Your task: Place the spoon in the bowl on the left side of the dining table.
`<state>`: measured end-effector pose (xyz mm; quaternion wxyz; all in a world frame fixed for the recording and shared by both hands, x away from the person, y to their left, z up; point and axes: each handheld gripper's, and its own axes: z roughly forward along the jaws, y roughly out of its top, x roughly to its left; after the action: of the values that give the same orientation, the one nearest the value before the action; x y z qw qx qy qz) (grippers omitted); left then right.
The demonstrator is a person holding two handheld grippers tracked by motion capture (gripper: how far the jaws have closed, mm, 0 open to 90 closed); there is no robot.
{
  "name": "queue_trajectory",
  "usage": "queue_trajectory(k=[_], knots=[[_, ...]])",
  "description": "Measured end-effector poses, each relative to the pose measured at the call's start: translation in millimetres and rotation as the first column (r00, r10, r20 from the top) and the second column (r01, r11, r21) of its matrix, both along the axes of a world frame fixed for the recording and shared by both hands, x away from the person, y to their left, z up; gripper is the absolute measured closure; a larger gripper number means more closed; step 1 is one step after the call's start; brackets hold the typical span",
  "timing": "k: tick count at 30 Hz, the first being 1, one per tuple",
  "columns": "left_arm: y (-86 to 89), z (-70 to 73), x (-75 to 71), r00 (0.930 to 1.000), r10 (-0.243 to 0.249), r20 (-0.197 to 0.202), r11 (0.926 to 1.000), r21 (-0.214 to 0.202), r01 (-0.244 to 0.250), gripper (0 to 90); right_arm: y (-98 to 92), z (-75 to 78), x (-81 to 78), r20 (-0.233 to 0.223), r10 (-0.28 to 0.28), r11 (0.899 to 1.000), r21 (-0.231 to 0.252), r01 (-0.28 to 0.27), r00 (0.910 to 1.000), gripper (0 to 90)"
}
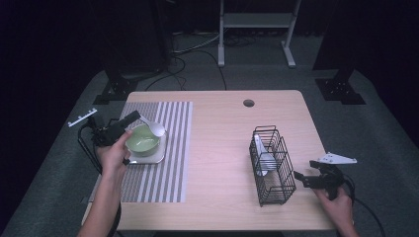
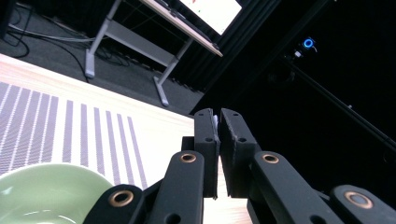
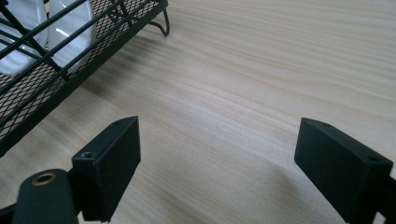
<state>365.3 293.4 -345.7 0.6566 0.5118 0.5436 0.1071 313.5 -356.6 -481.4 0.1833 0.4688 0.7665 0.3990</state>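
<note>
My left gripper [image 1: 134,117] is shut on the handle of a white spoon [image 1: 155,129]. The spoon's head hangs over the far rim of a green bowl [image 1: 142,140], which stands on a small pale square plate [image 1: 150,159]. In the left gripper view a thin white edge of the spoon handle [image 2: 215,122] shows between the closed jaws of the left gripper [image 2: 218,114], above the bowl [image 2: 46,191]. My right gripper [image 1: 306,170] stands open just right of a black wire basket [image 1: 272,165]; in the right gripper view nothing lies between the pads of that gripper [image 3: 219,140].
A grey-and-white striped placemat [image 1: 170,148] lies under the plate on the left half of the wooden table [image 1: 222,148]. The basket [image 3: 46,84] holds another white spoon [image 1: 264,159]. A round cable hole [image 1: 248,103] sits near the far edge.
</note>
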Motion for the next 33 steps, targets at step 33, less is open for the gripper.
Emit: queue_trajectory(k=[33], knots=[[48.9, -18.9, 1.9, 0.9892, 0.138, -0.050, 0.9888, -0.050, -0.140, 85.8, 0.0, -0.1, 0.3, 0.001, -0.005, 1.000, -0.007, 0.005, 1.0000, 13.5]])
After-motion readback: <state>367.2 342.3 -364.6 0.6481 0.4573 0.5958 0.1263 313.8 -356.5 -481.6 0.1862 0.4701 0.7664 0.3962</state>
